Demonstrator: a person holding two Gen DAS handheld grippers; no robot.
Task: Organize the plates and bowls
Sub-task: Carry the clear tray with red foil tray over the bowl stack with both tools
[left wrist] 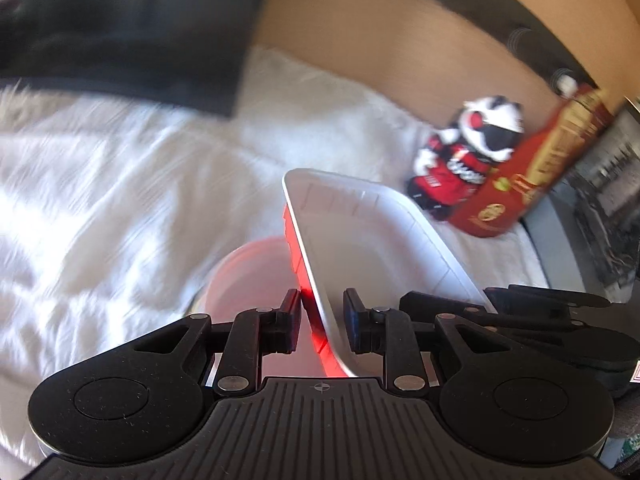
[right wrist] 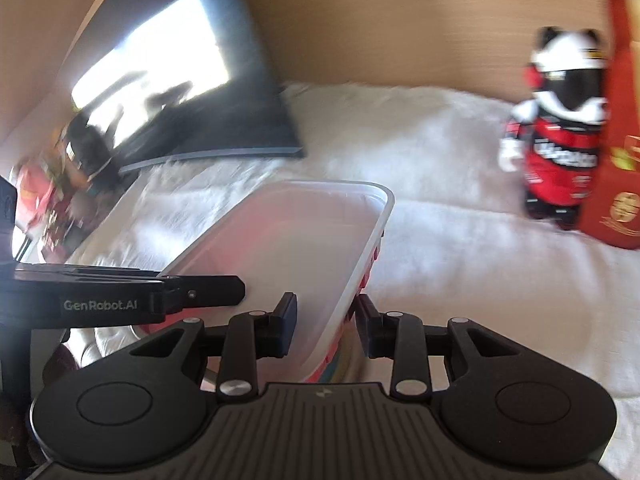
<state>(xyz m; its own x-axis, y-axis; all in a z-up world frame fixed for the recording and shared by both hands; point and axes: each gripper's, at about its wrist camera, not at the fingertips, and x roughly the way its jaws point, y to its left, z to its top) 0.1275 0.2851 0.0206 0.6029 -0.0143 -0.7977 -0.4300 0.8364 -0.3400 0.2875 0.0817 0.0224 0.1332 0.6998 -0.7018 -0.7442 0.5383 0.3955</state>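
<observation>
White furry cover (left wrist: 120, 184) spreads over most of the surface in both views, blurred; what lies under it cannot be told. Tan wall (left wrist: 360, 32) runs behind it. A dark flat panel (right wrist: 192, 92) leans at the back, its face catching a bright reflection in the right wrist view. A red box (left wrist: 532, 176) stands at the far right, with a black, white and red plush toy (left wrist: 464, 156) just beside it, touching or nearly so. A blurred heap of red and dark items (right wrist: 52, 196) sits at the left edge of the right wrist view; contents unreadable. The task's thing is a tray (left wrist: 360, 240), white inside and red on the outside wall, rectangular with rounded corners, held tilted above the cover and clear of it. A pale round dish (left wrist: 248, 276) shows under the tray's left side in the left wrist view, reddish from the tray's tint; whether plate or bowl, cannot tell. Left tongs (left wrist: 322, 320) are narrow and clamp the tray's near-left rim, one pad outside on the red wall, one inside. Right tongs (right wrist: 326, 326) are likewise narrow, gripping the tray's right rim, one pad each side. Each view shows the other tongs at the tray's opposite edge.
</observation>
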